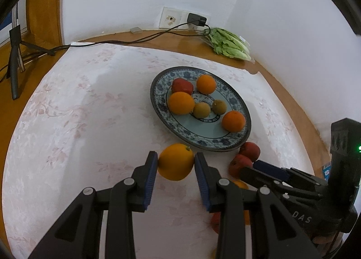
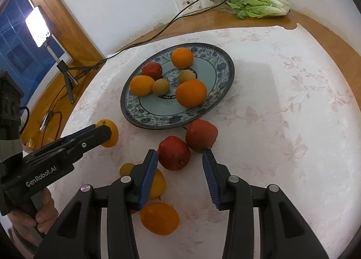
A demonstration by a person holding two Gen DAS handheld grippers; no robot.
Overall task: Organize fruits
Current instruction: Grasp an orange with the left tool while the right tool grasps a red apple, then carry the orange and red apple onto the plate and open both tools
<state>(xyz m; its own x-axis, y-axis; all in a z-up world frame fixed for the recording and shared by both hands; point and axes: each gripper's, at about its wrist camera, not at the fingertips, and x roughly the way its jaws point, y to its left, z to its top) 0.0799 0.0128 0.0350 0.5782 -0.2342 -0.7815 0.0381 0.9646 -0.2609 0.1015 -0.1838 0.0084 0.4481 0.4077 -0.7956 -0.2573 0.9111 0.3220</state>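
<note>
1. As far as can be judged from the fruit already lying on the blue-patterned plate, the task is partly done: three oranges, one red apple and two small brownish fruits are counted on it.
2. Several fruits are left on the worktop in front of the plate: two red apples just beside its near rim, touching each other, and some orange and yellow fruits nearer to the camera, partly hidden behind the right tongs.
3. One more orange is grasped by the left tongs; the blue pads are pressed on its two sides. It is seen close to the near-left rim of the plate, and whether it is lifted from the cloth cannot be told.
4. The right tongs are released. The nearer apple is seen at the tip of the left finger, toward the gap, but no pad is pressed on it, so it is judged as the next fruit to be taken.
5. Open room is found on the plate at its near and right part, where bare glaze is shown; the held orange could be set there.
6. The plate rim is raised, so a fruit must be carried over it, not pushed.
7. To the right of the plate the cloth is free. On the left, the cloth ends at the worktop edge, and the two tongs are near each other, so crossing should be avoided.
8. The lettuce and the cable lie at the far wall, well apart from the work.
</note>
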